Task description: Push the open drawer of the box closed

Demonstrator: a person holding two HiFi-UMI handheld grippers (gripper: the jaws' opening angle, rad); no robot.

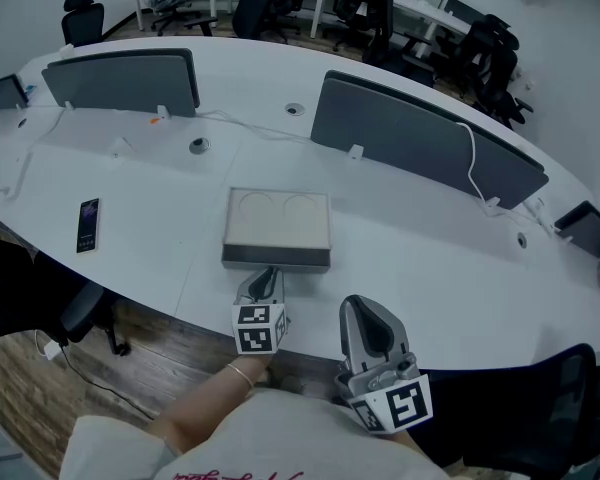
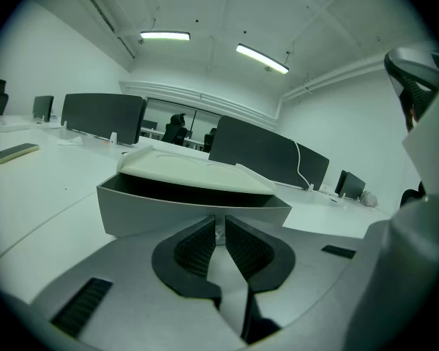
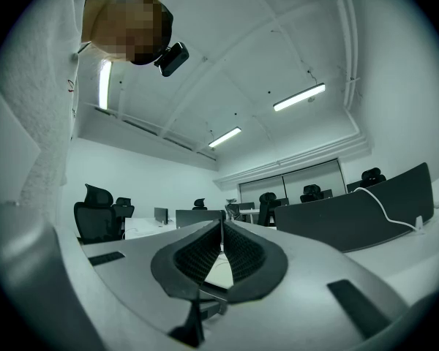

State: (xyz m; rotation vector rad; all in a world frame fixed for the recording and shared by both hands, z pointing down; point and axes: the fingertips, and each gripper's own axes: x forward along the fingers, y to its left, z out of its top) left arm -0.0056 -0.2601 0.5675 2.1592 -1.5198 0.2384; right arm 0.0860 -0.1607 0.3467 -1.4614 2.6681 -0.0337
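Observation:
A flat box with a cream top [image 1: 278, 218] lies in the middle of the white table [image 1: 430, 268]. Its grey drawer [image 1: 276, 258] sticks out a little toward me; in the left gripper view the drawer [image 2: 190, 210] shows a dark gap under the lid [image 2: 194, 170]. My left gripper [image 1: 267, 276] points at the middle of the drawer front. Its tips are at or almost on the front, jaws nearly together with only a thin slit, and nothing is held [image 2: 220, 221]. My right gripper [image 1: 357, 304] hovers at the near table edge, to the box's right. It is shut and empty [image 3: 221, 229].
A phone [image 1: 88, 224] lies on the table to the left. Two dark desk dividers [image 1: 125, 80] [image 1: 420, 138] stand behind the box, with a white cable [image 1: 472, 163] over the right one. Office chairs fill the back of the room. The table's near edge runs just under my grippers.

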